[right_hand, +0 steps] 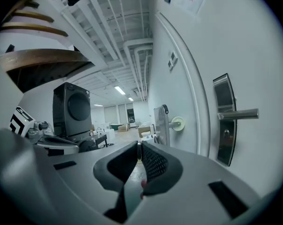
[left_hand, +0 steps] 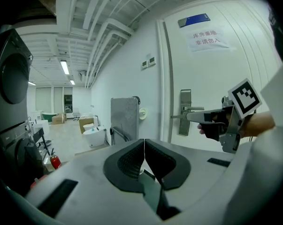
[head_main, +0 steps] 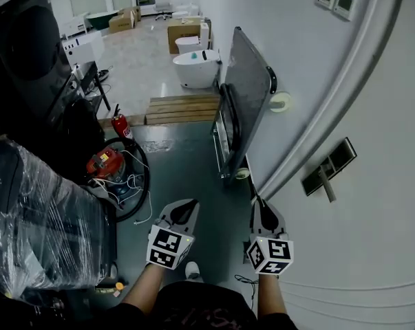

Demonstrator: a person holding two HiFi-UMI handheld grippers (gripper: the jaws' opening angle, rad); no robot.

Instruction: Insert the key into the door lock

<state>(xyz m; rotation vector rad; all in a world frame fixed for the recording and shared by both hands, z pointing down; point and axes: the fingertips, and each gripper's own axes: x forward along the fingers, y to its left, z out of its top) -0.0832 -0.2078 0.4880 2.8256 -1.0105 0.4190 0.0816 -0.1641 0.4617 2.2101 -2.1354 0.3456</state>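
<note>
The door lock (right_hand: 224, 121) is a dark metal plate with a lever handle (right_hand: 239, 113) and a keyhole (right_hand: 226, 133) below it, on the white door (head_main: 372, 205) to my right. It also shows as the lock plate (head_main: 329, 167) in the head view and the lock plate (left_hand: 185, 112) in the left gripper view. My right gripper (right_hand: 139, 149) is shut, and a thin silver sliver, the key (right_hand: 139, 150), stands edge-on between its pads. It sits left of the lock, apart from it. My left gripper (left_hand: 144, 154) is shut with nothing visible in it. Both the left gripper (head_main: 186, 205) and the right gripper (head_main: 262, 201) are held low in front of me.
A grey panel on a trolley (head_main: 245, 102) leans on the wall just beyond the door. Left of me are a plastic-wrapped bulk (head_main: 42, 218), a red machine with hoses (head_main: 107, 163), a fire extinguisher (head_main: 121, 126) and a dark washing machine (head_main: 28, 60). Further off are a wooden pallet (head_main: 183, 108) and a toilet (head_main: 193, 67).
</note>
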